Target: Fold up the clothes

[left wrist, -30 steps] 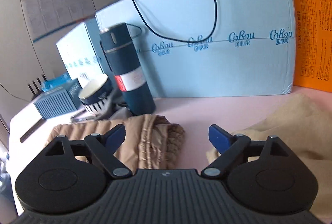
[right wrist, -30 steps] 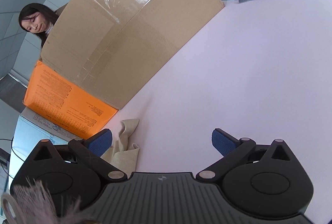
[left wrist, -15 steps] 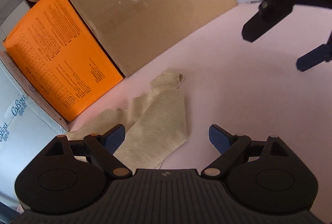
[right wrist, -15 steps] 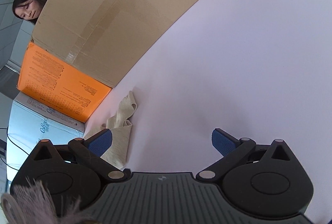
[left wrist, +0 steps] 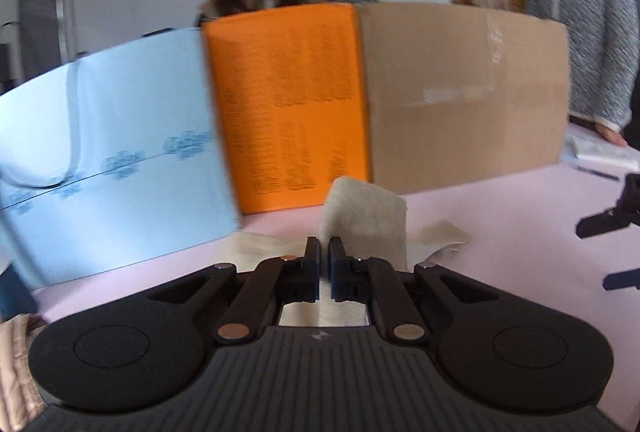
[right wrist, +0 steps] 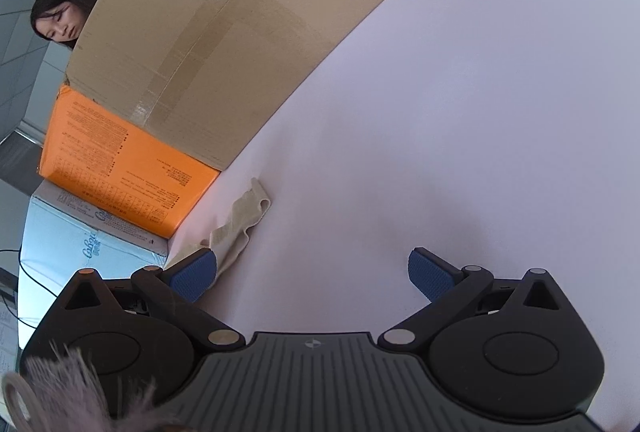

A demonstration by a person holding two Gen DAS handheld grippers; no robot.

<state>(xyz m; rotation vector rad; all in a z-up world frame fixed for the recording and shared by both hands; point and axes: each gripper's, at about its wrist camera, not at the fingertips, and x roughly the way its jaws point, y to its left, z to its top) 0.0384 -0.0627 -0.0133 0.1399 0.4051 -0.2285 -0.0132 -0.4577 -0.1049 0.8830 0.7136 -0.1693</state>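
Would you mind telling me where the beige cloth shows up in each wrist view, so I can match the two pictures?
Left wrist: the beige cloth rises at bottom centre, pinched in the shut left gripper, before the orange box.
Right wrist: the cloth lies left of centre on the pink table, just past the left fingertip of the open right gripper.
Shared landmark: the orange box beside the cardboard box.

Left gripper [left wrist: 324, 252] clamped, right gripper [right wrist: 313, 274] spread.

Left: both fingers brought together with only a thin gap, beige cloth [left wrist: 366, 216] pinched between them and standing up just ahead of the tips. Right: blue pads [right wrist: 430, 274] wide apart, nothing between them, pointing down at the surface; its dark fingers show at the left view's right edge.
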